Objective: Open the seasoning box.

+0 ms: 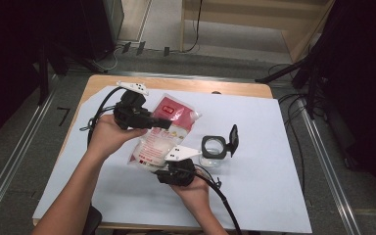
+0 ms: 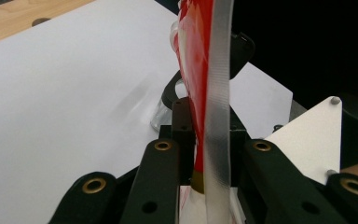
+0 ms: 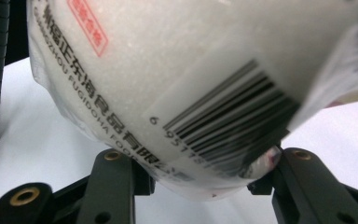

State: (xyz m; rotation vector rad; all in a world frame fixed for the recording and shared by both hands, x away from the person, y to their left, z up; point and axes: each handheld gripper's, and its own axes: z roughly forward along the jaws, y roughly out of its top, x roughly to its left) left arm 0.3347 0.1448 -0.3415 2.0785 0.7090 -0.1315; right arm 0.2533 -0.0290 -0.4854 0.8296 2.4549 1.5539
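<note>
A clear bag of white granules with red print (image 1: 162, 131) hangs tilted above the white sheet, gripped at both ends. My left gripper (image 1: 164, 123) comes in from the left and is shut on the bag's upper part; in the left gripper view the sealed edge (image 2: 216, 93) stands upright between its jaws (image 2: 209, 137). My right gripper (image 1: 162, 166) is below, shut on the bag's bulging lower end (image 3: 168, 70), with a jaw on each side (image 3: 200, 182). A small glass jar (image 1: 213, 149) stands just right of the bag, its black flip lid (image 1: 233, 139) open.
A white sheet (image 1: 264, 186) covers most of the wooden table (image 1: 186, 84). Black cables trail from both grippers. A grey floor with metal rails and stands surrounds the table. The right gripper's white plate (image 2: 307, 135) is close beside the left jaws.
</note>
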